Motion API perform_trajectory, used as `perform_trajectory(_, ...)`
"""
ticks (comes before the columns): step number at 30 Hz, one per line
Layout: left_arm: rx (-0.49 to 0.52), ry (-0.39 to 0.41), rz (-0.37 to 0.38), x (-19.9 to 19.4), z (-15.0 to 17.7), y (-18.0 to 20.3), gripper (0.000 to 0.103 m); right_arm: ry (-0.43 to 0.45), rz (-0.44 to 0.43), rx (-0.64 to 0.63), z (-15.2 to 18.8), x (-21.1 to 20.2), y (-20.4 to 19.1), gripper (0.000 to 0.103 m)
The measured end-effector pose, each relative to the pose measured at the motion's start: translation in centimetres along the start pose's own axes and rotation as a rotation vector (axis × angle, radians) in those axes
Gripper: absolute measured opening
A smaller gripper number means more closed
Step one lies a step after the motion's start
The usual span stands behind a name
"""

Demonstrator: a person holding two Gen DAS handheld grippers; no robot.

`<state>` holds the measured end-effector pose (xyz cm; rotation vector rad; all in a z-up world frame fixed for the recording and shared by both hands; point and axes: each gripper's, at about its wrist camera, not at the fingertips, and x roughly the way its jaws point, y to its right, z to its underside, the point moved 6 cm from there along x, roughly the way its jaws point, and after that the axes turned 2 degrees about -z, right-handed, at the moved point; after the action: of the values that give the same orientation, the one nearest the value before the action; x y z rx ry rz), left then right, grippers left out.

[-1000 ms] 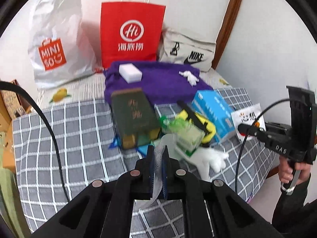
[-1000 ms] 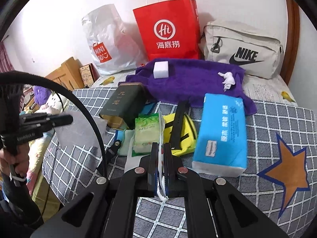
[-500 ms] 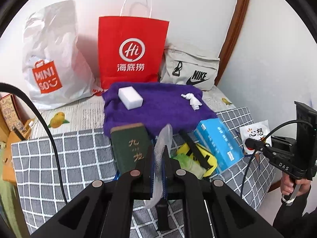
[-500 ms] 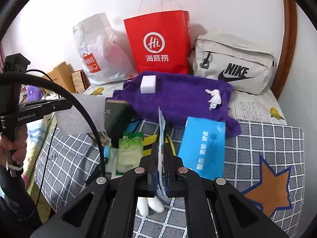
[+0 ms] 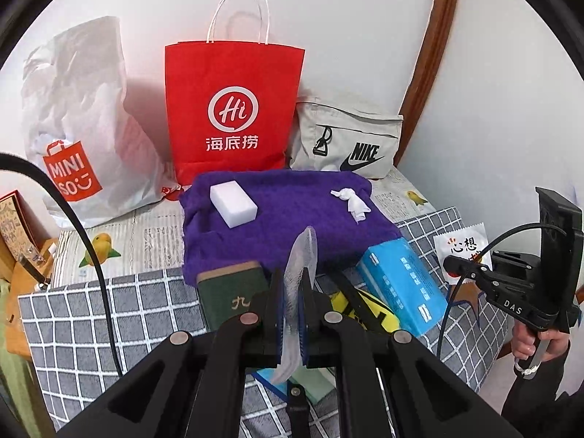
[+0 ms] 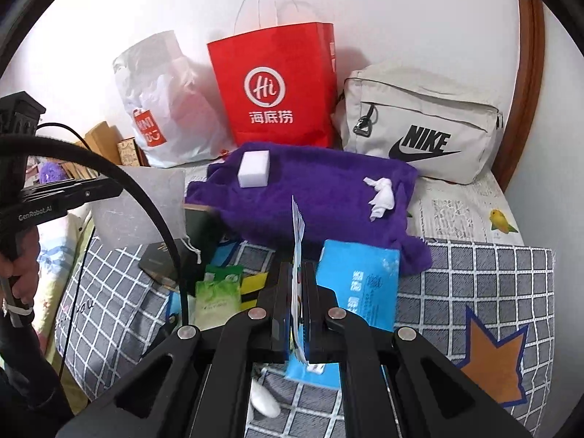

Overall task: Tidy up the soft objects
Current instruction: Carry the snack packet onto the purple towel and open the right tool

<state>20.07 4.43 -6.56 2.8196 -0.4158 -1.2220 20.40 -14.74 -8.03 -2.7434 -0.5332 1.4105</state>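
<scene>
The jaws of the left gripper (image 5: 291,314) are closed on the edge of a translucent mesh pouch (image 5: 300,284), which is pinched between the pads and stands up above the fingertips; seen from the right wrist, the same pouch (image 6: 140,202) is spread out flat in the air beside the left gripper's body, with a white drawstring hanging from it. The jaws of the right gripper (image 6: 298,306) are pressed together on a thin white packet (image 6: 297,255) that is held edge-on, and in the left wrist view its printed face (image 5: 461,252) is seen beyond the right gripper's black body. Both grippers are pointed steeply downward over the bed, and each handle is gripped from below by a hand: the left hand (image 6: 16,273) at the left edge of the right wrist view, the right hand (image 5: 536,343) at the right edge of the left wrist view. Below the fingertips a pile is seen on the grey checked blanket (image 5: 109,314): a dark green box (image 5: 230,292), a green sachet (image 6: 219,295), a yellow and black item (image 6: 255,288) and a blue tissue pack (image 6: 359,281). Farther back a purple towel (image 6: 321,189) is spread, with a white sponge block (image 6: 253,168) and a crumpled white tissue (image 6: 381,191) lying on it well apart. Against the wall a white plastic bag (image 5: 73,127), a red paper bag (image 5: 233,106) and a beige Nike bag (image 6: 419,124) are stood in a row.
</scene>
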Motion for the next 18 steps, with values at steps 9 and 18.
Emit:
perform_trajectory(9,-0.008,-0.009,0.0,1.9,-2.1,-0.8,0.007,-0.005,0.032,0.04,-2.7,2.2,3.1,0.005)
perform_trajectory(18,0.004,-0.021,0.003,4.3,-4.4,-1.2,0.007,-0.04,0.045,0.07,-5.8,5.6,5.6,0.005)
